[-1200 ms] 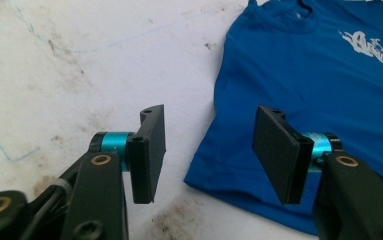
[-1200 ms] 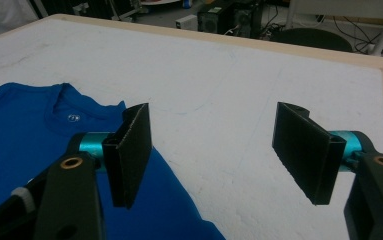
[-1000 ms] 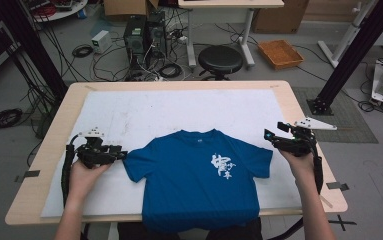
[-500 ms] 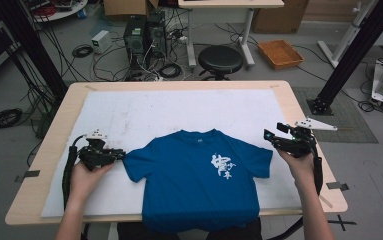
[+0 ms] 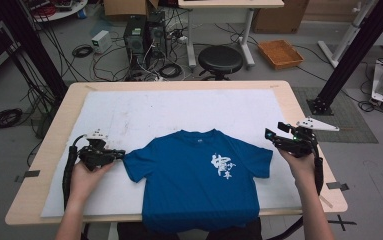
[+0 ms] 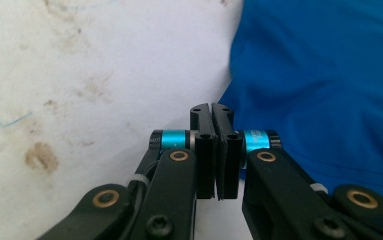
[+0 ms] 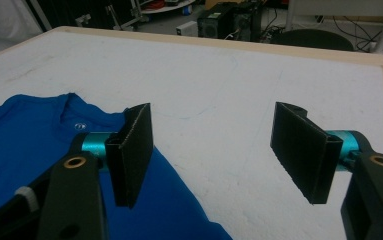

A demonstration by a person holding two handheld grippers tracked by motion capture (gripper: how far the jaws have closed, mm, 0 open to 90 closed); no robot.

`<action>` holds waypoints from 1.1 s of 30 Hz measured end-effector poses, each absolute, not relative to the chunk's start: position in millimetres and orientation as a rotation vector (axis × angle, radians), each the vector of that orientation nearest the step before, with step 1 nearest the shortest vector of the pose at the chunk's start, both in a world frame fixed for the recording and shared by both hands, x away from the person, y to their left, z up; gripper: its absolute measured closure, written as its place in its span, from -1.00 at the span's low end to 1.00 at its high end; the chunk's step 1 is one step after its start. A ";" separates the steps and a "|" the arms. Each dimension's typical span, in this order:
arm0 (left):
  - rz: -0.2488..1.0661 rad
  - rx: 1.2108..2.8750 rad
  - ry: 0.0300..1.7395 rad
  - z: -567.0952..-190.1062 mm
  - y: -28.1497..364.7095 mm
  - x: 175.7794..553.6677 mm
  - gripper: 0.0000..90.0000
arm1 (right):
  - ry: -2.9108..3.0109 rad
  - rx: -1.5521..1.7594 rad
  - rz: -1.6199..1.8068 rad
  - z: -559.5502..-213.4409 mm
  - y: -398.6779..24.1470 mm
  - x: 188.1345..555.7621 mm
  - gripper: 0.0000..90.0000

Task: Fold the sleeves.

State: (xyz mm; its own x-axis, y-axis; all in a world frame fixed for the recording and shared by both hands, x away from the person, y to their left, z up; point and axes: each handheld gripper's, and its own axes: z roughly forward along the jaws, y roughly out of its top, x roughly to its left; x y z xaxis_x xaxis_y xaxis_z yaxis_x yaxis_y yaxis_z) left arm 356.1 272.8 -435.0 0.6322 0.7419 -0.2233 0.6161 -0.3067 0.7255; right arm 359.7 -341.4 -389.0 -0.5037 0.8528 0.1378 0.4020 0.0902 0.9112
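Meanwhile, left hand-held gripper (image 6: 213, 150), jaws just closed with no cloth visible between them, sits beside the blue T-shirt's (image 5: 199, 180) left sleeve (image 5: 134, 162); right hand-held gripper (image 7: 219, 150) gapes wide and empty near the right sleeve (image 5: 260, 161), a pinch likely next.

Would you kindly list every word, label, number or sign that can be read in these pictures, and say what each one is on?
Nothing here can be read letter for letter.
White print on the chest of the blue T-shirt: brush-style characters, too small and blurred to read.
Small round white mark inside the T-shirt's collar, seen in the right gripper view: too small to read.
Faint blue pen lines on the white table cover: scribbles, not writing.
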 end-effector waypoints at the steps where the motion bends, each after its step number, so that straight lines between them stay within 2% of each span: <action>1: 0.184 2.013 1.042 -431.8 271.7 354.9 0.96 | 1.944 1.230 1.398 -388.8 -341.6 359.4 -0.26; 7: 0.083 1.958 0.935 -403.8 249.2 346.4 0.96 | 1.939 1.232 1.402 -387.8 -342.3 358.7 -0.26; 11: -0.018 1.869 0.858 -384.1 214.4 339.6 0.96 | 1.934 1.218 1.407 -386.0 -342.2 357.7 -0.26; 13: -0.040 1.853 0.853 -382.1 206.2 340.3 0.96 | 1.935 1.221 1.406 -385.6 -342.2 357.2 -0.26; 19: -0.105 1.842 0.848 -385.0 148.8 351.0 0.96 | 1.935 1.220 1.405 -385.5 -341.7 356.0 -0.25; 21: -0.073 1.890 0.868 -397.1 122.1 358.0 0.96 | 1.939 1.219 1.398 -385.8 -341.1 356.0 -0.25; 23: -0.052 1.895 0.862 -400.9 115.6 359.7 0.96 | 1.940 1.220 1.392 -386.0 -340.7 355.8 -0.25; 24: 0.018 1.884 0.856 -403.7 108.6 359.7 0.79 | 1.942 1.216 1.391 -386.5 -341.1 355.6 -0.25; 25: 0.018 1.884 0.856 -403.7 108.6 359.7 0.57 | 1.941 1.222 1.387 -386.9 -341.7 355.5 -0.25; 26: 0.105 1.885 0.845 -401.8 110.1 357.7 0.46 | 1.940 1.233 1.384 -387.4 -342.7 355.5 -0.25; 28: 0.130 1.878 0.832 -400.6 113.6 356.3 0.27 | 1.939 1.248 1.387 -389.0 -345.9 356.0 -0.25; 33: 0.231 1.837 0.821 -394.8 148.5 348.2 0.03 | 1.929 1.310 1.381 -393.3 -353.7 358.2 -0.20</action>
